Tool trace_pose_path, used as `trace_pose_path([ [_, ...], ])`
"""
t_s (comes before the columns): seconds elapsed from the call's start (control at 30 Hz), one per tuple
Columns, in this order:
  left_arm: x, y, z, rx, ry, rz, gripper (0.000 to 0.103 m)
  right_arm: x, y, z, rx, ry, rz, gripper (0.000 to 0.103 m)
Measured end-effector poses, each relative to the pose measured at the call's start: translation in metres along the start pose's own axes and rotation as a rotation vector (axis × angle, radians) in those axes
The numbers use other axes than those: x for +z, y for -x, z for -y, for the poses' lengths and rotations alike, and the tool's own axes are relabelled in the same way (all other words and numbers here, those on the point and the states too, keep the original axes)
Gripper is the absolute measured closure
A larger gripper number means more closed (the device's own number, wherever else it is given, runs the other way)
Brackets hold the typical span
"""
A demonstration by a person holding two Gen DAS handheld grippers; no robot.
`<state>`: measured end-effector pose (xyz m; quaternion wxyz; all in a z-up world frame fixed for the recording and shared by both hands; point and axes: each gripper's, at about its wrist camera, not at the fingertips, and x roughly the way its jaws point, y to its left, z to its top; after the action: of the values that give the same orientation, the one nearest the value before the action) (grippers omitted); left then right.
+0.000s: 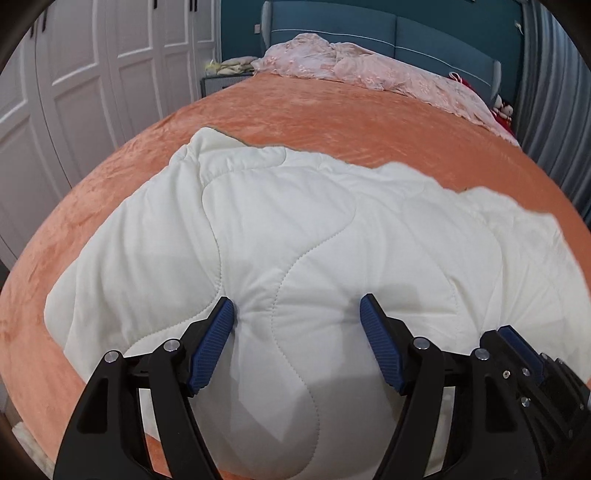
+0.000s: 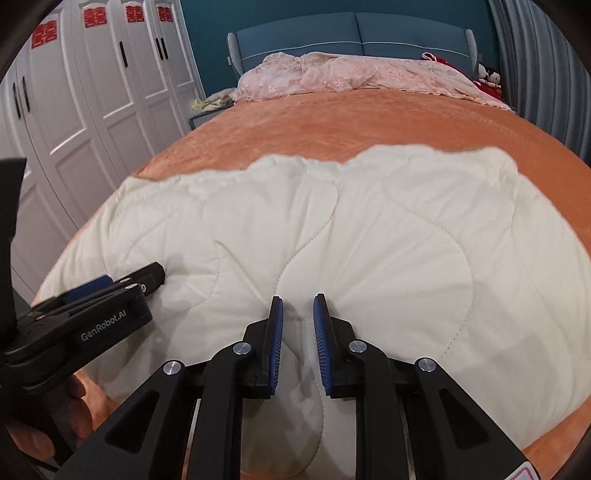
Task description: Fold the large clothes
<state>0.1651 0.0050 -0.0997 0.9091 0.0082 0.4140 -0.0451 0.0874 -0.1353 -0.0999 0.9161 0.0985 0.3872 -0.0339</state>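
Quilt (image 1: 295,229) fills the middle of both my views, a white padded thing with wavy stitch lines, lying spread on the orange bed cover (image 1: 332,110). Its far edge runs ragged across the centre of each frame, with bare orange beyond it and along the lower left.

In my left wrist view, the left gripper (image 1: 297,306) sits at the bottom centre with its blue pads (image 1: 212,347) wide apart. The quilt bulges up between them, but neither pad presses on it. At the lower right edge of that frame I see the black side of the right gripper (image 1: 524,365), close beside mine.

In my right wrist view, the right gripper (image 2: 298,306) is at the bottom centre, its fingers (image 2: 321,343) only narrowly apart. A fold of quilt lies in the slot between them; I see a gap on either side, so they are not clamped on it. The left gripper (image 2: 110,286) shows at the left edge, lying over the quilt, with a hand (image 2: 74,406) under its body at the lower left.

Farther back, a pink blanket (image 2: 351,74) lies crumpled at the top of the frame against a blue headboard (image 2: 354,33). White wardrobe doors (image 2: 92,92) fill the upper left, with red paper cuts at their tops. Grey curtain (image 2: 546,74) hangs at the upper right.
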Motion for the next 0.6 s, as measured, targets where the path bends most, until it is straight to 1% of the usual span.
trace_pose_path([
  [0.07,-0.001,0.001,-0.001,0.006,-0.012,0.005,0.034,-0.001,-0.002,-0.005,-0.019,0.018,0.001,0.085],
  [0.1,-0.001,0.005,-0.004,-0.003,0.0,-0.001,0.034,-0.001,-0.001,-0.008,-0.031,0.029,-0.003,0.085],
  [0.13,-0.003,0.014,-0.012,-0.024,0.032,-0.004,0.034,-0.001,0.001,-0.012,-0.037,0.036,-0.008,0.085],
  [0.2,-0.005,0.03,-0.03,-0.033,0.101,0.006,0.034,0.002,0.009,-0.013,-0.025,0.044,-0.019,0.085],
  [0.23,-0.008,0.042,-0.049,-0.02,0.155,0.013,0.034,-0.001,0.013,-0.015,-0.017,0.047,-0.024,0.085],
  [0.3,-0.013,0.053,-0.076,0.002,0.228,0.004,0.034,-0.005,0.019,-0.022,-0.004,0.043,-0.032,0.085],
  [0.37,-0.019,0.057,-0.11,0.008,0.32,-0.026,0.032,-0.01,0.024,-0.026,0.016,0.038,-0.043,0.085],
  [0.4,-0.024,0.055,-0.13,0.014,0.374,-0.055,0.032,-0.013,0.028,-0.029,0.021,0.04,-0.046,0.085],
  [0.43,-0.027,0.052,-0.142,0.005,0.408,-0.072,0.032,-0.014,0.03,-0.03,0.023,0.047,-0.05,0.085],
  [0.47,-0.029,0.048,-0.152,-0.005,0.446,-0.089,0.032,-0.016,0.033,-0.033,0.026,0.054,-0.054,0.085],
  [0.5,-0.032,0.043,-0.162,-0.029,0.487,-0.109,0.029,-0.017,0.034,-0.035,0.034,0.054,-0.057,0.085],
  [0.53,-0.036,0.034,-0.17,-0.096,0.541,-0.138,0.025,-0.018,0.034,-0.036,0.041,0.052,-0.063,0.084],
  [0.57,-0.037,0.029,-0.174,-0.135,0.577,-0.157,0.025,-0.019,0.034,-0.038,0.038,0.05,-0.072,0.084],
  [0.6,-0.037,0.023,-0.175,-0.171,0.604,-0.166,0.017,-0.02,0.033,-0.04,0.033,0.053,-0.077,0.084],
])
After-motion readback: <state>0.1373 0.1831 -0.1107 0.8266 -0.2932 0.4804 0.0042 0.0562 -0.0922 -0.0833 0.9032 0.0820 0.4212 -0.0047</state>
